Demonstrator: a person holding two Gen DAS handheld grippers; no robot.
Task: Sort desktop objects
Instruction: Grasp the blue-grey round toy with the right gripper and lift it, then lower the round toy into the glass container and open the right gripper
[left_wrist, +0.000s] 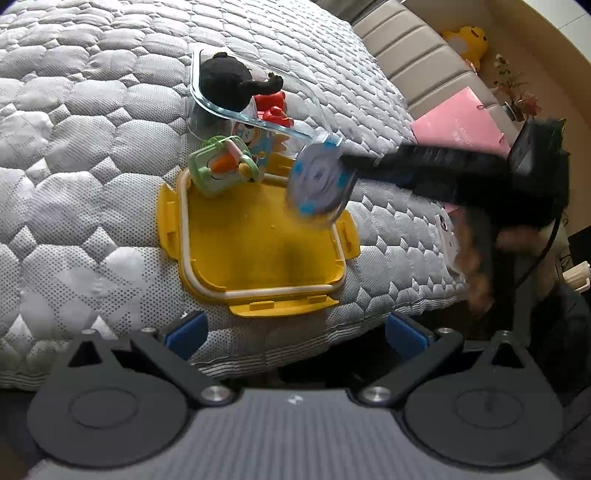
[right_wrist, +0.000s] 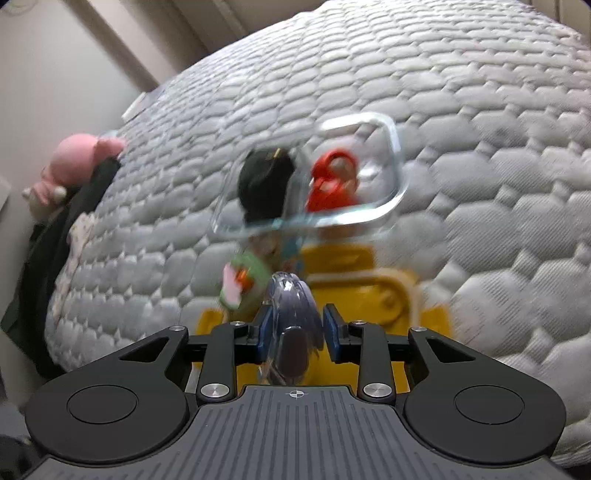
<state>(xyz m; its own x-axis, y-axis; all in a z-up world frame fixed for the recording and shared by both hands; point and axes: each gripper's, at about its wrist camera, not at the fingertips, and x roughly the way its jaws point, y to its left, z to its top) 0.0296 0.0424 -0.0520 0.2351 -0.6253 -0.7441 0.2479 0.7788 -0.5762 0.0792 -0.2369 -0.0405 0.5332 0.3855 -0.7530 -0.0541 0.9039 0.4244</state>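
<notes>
A clear glass container (left_wrist: 240, 114) (right_wrist: 397, 173) stands on the quilted mattress. It holds a black plush toy (left_wrist: 225, 83) (right_wrist: 264, 184) and a red toy (left_wrist: 273, 107) (right_wrist: 332, 181). Its yellow lid (left_wrist: 251, 243) (right_wrist: 369, 288) lies in front of it, and a green toy (left_wrist: 218, 168) (right_wrist: 243, 280) rests on the lid's far corner. My right gripper (left_wrist: 345, 158) (right_wrist: 297, 328) is shut on a clear round disc toy with blue marks (left_wrist: 319, 181) (right_wrist: 291, 306), held edge-up above the lid. My left gripper (left_wrist: 295, 332) hangs open near the mattress edge with nothing between its pads.
The mattress edge (left_wrist: 369, 306) drops off just below the lid. A pink folder (left_wrist: 461, 125) lies at the right by beige cushions (left_wrist: 406, 48) and a yellow plush (left_wrist: 467, 38). A pink plush (right_wrist: 81, 158) and dark cloth (right_wrist: 48, 240) sit at the far side.
</notes>
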